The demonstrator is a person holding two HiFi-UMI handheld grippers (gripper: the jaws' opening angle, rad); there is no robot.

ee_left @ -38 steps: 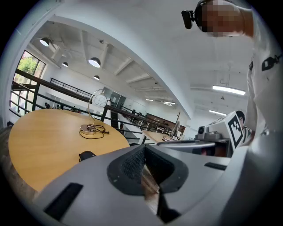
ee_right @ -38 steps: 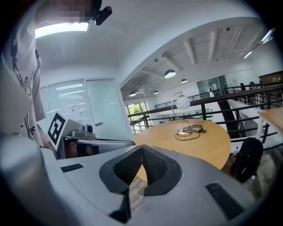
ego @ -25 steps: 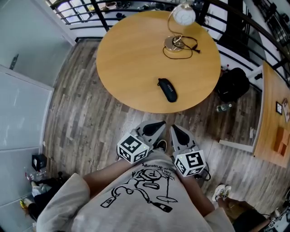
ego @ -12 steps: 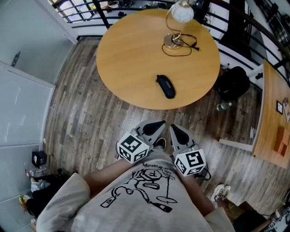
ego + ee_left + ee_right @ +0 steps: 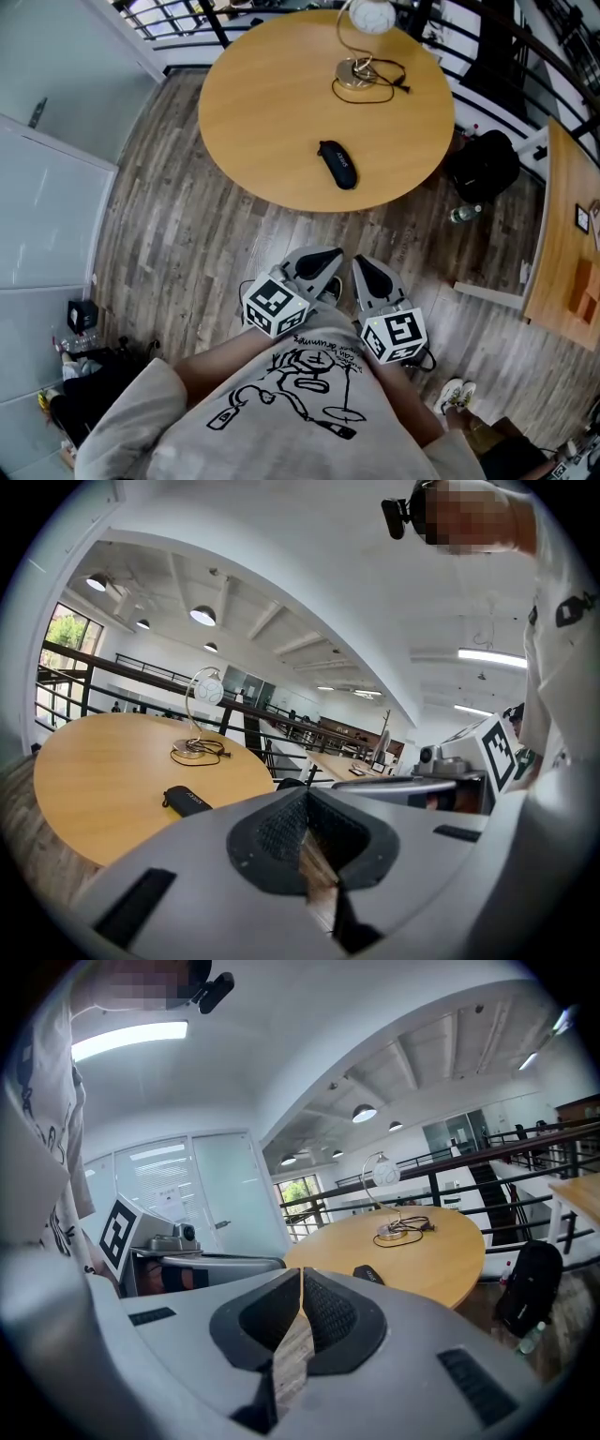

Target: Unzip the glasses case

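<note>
A black zipped glasses case (image 5: 337,164) lies on the round wooden table (image 5: 262,103), near its front edge; the left gripper view shows the case (image 5: 187,801) flat on the tabletop, and the right gripper view catches one end of the case (image 5: 368,1274) over the jaws. My left gripper (image 5: 328,260) and right gripper (image 5: 364,270) hang side by side close to my chest, over the floor and well short of the table. Both are shut with nothing between the jaws.
A desk lamp (image 5: 361,42) with a looped black cable stands at the table's far side. A black backpack (image 5: 483,169) and a bottle (image 5: 464,215) sit on the floor to the right. Railings run behind the table, and a second table (image 5: 562,244) lies at the right edge.
The table and the case have slid slightly upward and left in the head view as the view shifted. Both grippers stay in the same place, shut.
</note>
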